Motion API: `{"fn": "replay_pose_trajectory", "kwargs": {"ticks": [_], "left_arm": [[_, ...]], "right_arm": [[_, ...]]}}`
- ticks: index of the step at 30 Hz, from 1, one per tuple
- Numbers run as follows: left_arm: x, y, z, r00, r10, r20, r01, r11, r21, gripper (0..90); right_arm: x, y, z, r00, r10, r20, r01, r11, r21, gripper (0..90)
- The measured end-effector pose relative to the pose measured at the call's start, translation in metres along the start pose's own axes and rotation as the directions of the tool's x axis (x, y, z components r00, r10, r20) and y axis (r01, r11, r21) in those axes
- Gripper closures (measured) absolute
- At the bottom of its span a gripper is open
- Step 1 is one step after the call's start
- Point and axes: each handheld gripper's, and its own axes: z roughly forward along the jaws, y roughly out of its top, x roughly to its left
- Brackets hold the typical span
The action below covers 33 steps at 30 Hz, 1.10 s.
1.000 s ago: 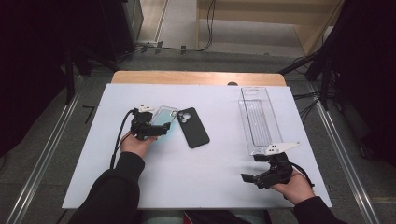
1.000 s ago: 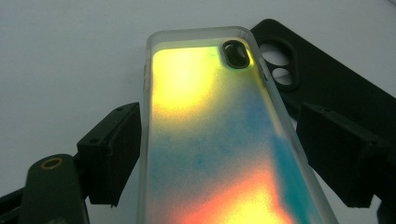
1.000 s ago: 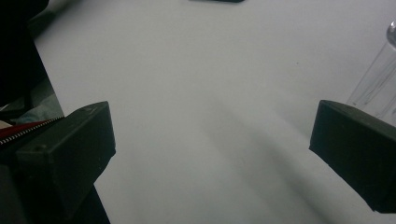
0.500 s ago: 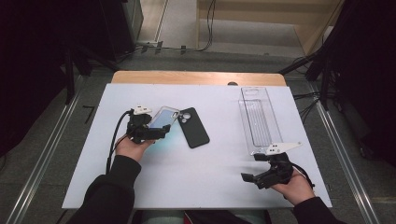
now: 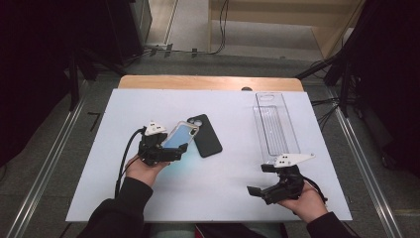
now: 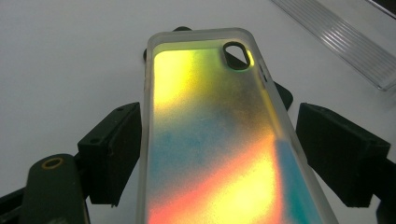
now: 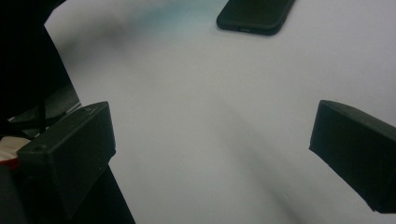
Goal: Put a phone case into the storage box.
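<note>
The iridescent phone case (image 5: 179, 135) sits between the left gripper (image 5: 171, 148)'s jaws, lifted off the desk (image 5: 99, 148), long axis running roughly 7 to 1 o'clock in the high view, camera cutout at the far 1 o'clock end. From the left gripper view (image 6: 219, 154) it's a frosted, rounded-corner shell with a glittery yellow-teal-orange sheen and an oval cutout, and you can see one jaw tight against its edge while the other stands a bit off, so I can't tell if it's really clamped. The black phone case (image 5: 205, 135), matte and rubbery-looking, lies flat just at its 3 o'clock. A clear ribbed plastic tray (image 5: 275, 124) lies farther right, long axis near 12 to 6. The right gripper (image 5: 261, 179) has its jaws spread wide with nothing between them.
</note>
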Motion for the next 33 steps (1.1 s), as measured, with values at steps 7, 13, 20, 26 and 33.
{"fn": "replay_pose_trajectory", "kwargs": {"ticks": [7, 13, 20, 26, 33], "left_arm": [[-0.017, -0.007, 0.002, 1.0000, 0.007, -0.001, -0.007, 0.9999, -0.014, 16.9], [-0.034, -0.014, 0.004, 0.9998, 0.009, -0.019, -0.010, 0.9985, -0.055, 16.9], [-0.054, -0.027, 0.006, 0.9988, 0.014, -0.047, -0.020, 0.9930, -0.116, 16.9], [-0.069, -0.039, 0.005, 0.9983, -0.015, -0.056, 0.003, 0.9793, -0.202, 16.9], [-0.078, -0.046, 0.002, 0.9971, -0.008, -0.076, -0.012, 0.9667, -0.256, 16.9]], "right_arm": [[0.005, 0.007, -0.001, 0.9993, 0.038, 0.001, -0.038, 0.998, -0.048, 0.0], [0.010, 0.017, 0.000, 0.9977, 0.067, 0.010, -0.066, 0.994, -0.086, 0.0], [0.015, 0.028, 0.002, 0.9960, 0.089, 0.010, -0.087, 0.990, -0.113, 0.0], [0.018, 0.041, 0.009, 0.9932, 0.116, 0.009, -0.114, 0.984, -0.136, 0.0], [0.020, 0.054, 0.018, 0.9909, 0.134, -0.002, -0.133, 0.981, -0.142, 0.0]]}}
